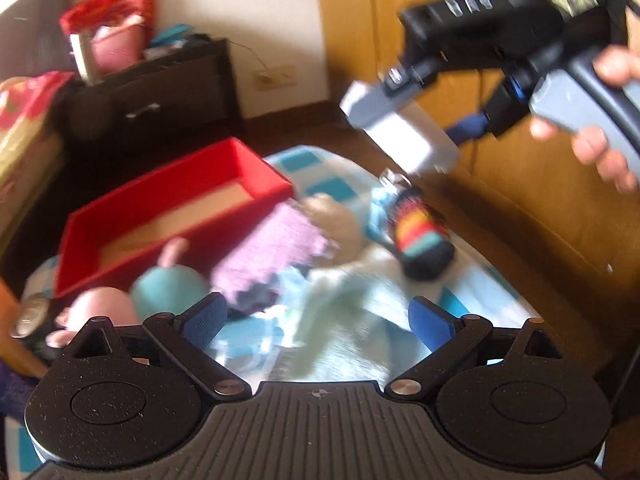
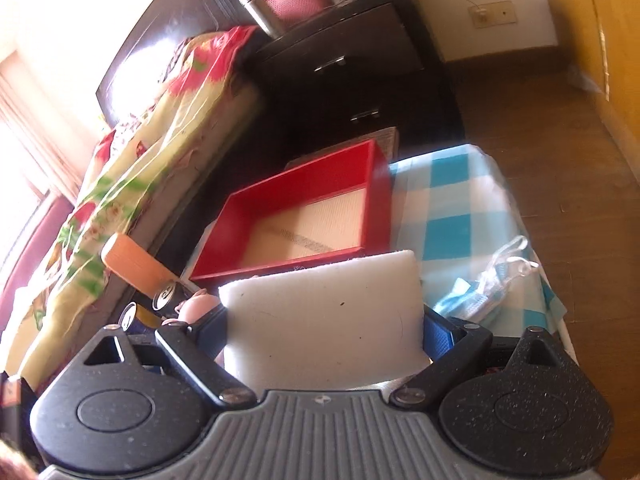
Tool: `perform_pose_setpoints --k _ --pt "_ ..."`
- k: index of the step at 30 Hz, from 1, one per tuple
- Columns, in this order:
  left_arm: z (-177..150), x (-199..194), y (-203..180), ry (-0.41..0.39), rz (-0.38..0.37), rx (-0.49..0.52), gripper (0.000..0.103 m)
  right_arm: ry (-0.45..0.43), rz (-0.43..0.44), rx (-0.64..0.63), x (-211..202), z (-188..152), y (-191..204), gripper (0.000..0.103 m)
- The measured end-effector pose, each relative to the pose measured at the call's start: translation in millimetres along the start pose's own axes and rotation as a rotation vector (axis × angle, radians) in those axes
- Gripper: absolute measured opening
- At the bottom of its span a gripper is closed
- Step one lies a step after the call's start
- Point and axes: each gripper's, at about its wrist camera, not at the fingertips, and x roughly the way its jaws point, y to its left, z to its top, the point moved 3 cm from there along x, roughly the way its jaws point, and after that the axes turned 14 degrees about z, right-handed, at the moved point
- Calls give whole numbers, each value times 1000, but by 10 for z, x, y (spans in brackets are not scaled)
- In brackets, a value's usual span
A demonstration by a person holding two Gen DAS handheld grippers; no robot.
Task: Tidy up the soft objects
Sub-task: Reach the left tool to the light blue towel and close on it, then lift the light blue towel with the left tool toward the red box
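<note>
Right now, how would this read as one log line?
right gripper: holding white foam block | left gripper: open, empty | red box: empty

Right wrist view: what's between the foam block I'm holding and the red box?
Nothing. In the right wrist view the foam block, held in the right tool, has its top edge right at the red box's near wall, with no object between them.

The left wrist view is smeared by motion: the pile of soft things (image 1: pixel 280 264) on the checked cloth (image 1: pixel 452 300) blurs together, so the pale plush (image 1: pixel 336 216) cannot be identified. The foam block (image 2: pixel 324 320) hides the table behind it in the right wrist view, and covers most of both fingers (image 2: pixel 438 338). The hand (image 1: pixel 600 136) is cut by the frame edge.
</note>
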Motion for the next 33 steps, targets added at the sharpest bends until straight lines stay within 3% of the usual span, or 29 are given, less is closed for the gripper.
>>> perform_pose_setpoints --k 3,5,8,9,11,17,23,27,33 --pt "-79 191 -225 72 -70 24 74 10 -2 16 -44 -18 -100 75" --pt "-124 334 -324 116 -42 41 53 17 -3 24 -54 -29 -139 76" --pt "-170 573 -374 183 24 49 34 11 7 23 -83 -19 -157 76" --pt "-176 610 -361 191 25 33 33 7 12 23 -95 -14 -152 76" --pt "-162 633 -322 201 17 7 18 0 22 27 -124 -2 -158 76" --pt "-237 428 -77 272 -19 -63 7 -20 30 41 -173 30 -161 76" --pt "-298 -55 312 290 -115 -291 6 -45 61 49 -186 64 -47 76" --pt "-274 -390 632 257 -129 -428 6 -35 85 44 -108 48 78 76" --pt "53 -840 1076 115 -91 -555 2 -18 102 13 48 25 284 76"
